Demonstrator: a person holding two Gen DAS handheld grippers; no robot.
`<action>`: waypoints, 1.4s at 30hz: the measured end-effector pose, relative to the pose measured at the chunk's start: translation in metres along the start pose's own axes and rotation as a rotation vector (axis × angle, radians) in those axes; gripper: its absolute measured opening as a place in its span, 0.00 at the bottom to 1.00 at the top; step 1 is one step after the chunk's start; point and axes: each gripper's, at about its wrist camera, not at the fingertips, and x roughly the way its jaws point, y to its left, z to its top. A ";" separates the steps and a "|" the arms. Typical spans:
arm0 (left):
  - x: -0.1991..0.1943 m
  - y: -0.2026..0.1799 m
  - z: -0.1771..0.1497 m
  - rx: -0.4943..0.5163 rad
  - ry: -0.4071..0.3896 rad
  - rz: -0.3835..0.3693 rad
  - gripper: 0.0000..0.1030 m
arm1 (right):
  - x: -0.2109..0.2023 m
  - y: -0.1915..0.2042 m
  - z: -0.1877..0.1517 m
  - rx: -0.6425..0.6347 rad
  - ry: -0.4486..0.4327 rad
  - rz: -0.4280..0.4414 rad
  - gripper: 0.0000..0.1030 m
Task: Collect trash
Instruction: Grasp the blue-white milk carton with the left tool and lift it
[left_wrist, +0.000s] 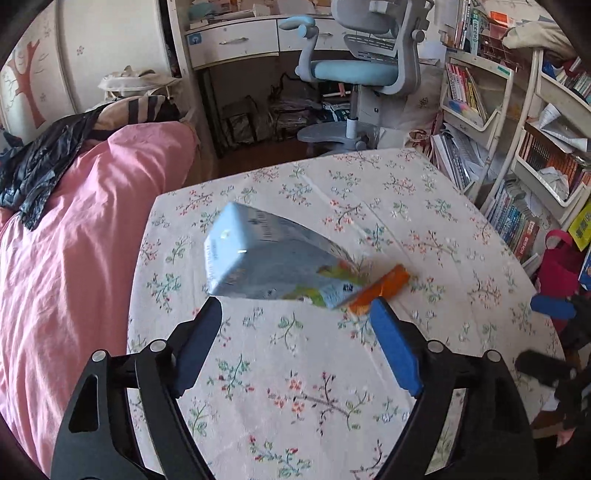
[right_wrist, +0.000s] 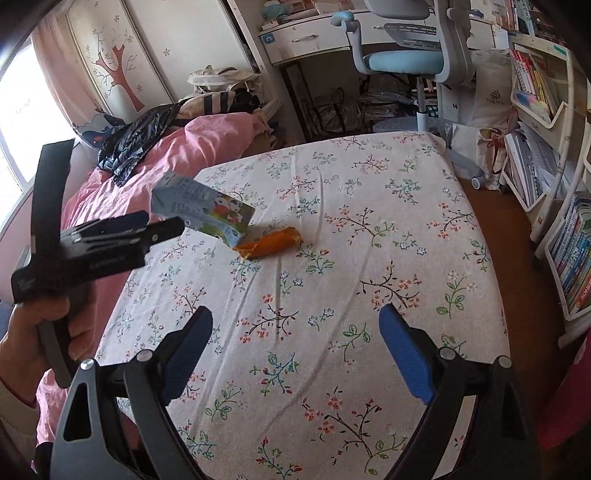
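Note:
A light blue drink carton (left_wrist: 273, 262) lies on its side on the floral tablecloth (left_wrist: 295, 387), with one end against a crumpled orange wrapper (left_wrist: 384, 288). My left gripper (left_wrist: 295, 308) is open just short of the carton, its blue pads apart and nothing between them. In the right wrist view a hand holds that left gripper (right_wrist: 162, 229) at the left, its tip close to the carton (right_wrist: 203, 214), and the wrapper (right_wrist: 269, 242) lies beside it. My right gripper (right_wrist: 295, 315) hangs open and empty over the near part of the tablecloth (right_wrist: 332, 184).
A pink duvet (left_wrist: 74, 240) with a black plastic bag (left_wrist: 33, 173) borders the table's left edge. A blue-grey desk chair (left_wrist: 354, 70) and a white desk stand behind. Crowded bookshelves (left_wrist: 535, 166) and a red bag (left_wrist: 557, 266) line the right side.

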 end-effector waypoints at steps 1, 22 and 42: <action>-0.003 0.001 -0.007 0.009 0.005 0.001 0.77 | 0.001 -0.001 0.000 0.005 0.004 -0.002 0.85; 0.086 0.035 0.038 0.500 0.204 -0.043 0.77 | 0.019 0.006 0.002 0.066 0.068 0.117 0.85; 0.052 0.039 0.001 -0.032 0.289 -0.134 0.58 | 0.034 0.016 0.003 0.070 0.088 0.112 0.85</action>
